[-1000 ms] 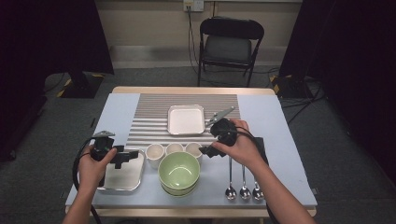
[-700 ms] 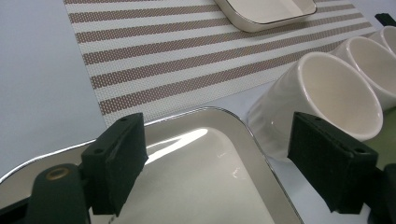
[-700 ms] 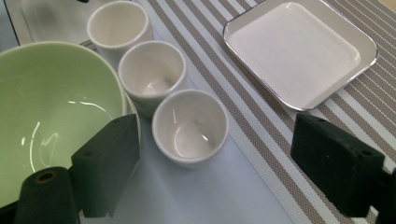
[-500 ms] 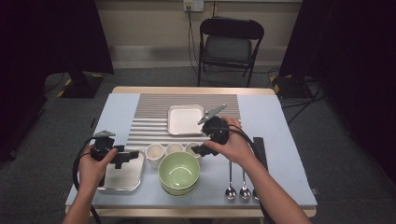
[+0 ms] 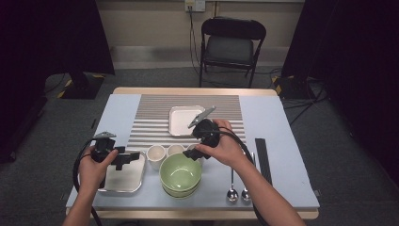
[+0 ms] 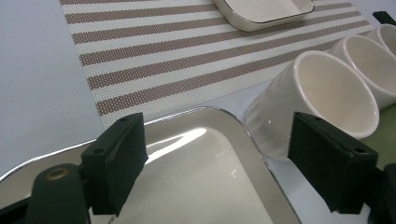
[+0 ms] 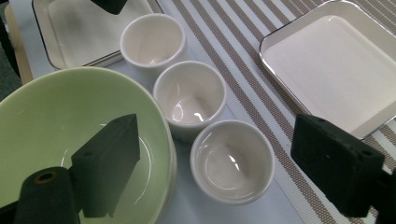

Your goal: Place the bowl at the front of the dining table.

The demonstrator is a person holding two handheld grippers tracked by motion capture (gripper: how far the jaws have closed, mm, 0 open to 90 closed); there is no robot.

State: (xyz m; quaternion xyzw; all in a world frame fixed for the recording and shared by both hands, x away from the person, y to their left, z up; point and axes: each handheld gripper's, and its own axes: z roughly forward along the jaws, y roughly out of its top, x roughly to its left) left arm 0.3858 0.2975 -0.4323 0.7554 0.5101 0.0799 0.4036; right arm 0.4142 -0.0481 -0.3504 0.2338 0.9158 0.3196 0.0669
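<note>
While my right gripper (image 7: 219, 177) hovers with jaws spread wide, the nearest small white ceramic cup (image 7: 232, 160) sits between them on the tabletop (image 5: 282, 141), untouched. A pale green glazed bowl (image 7: 70, 135) lies under its left jaw; a square white dish (image 7: 336, 70) lies beyond its right jaw. My left gripper (image 6: 233, 172), jaws equally spread and empty, hangs over a shiny rectangular metal tray (image 6: 196, 177), with another white cup (image 6: 322, 93) by its right jaw.

Both black grippers carry squared jaws, grey three-cornered top plates and looping black cables; forearms bare.
</note>
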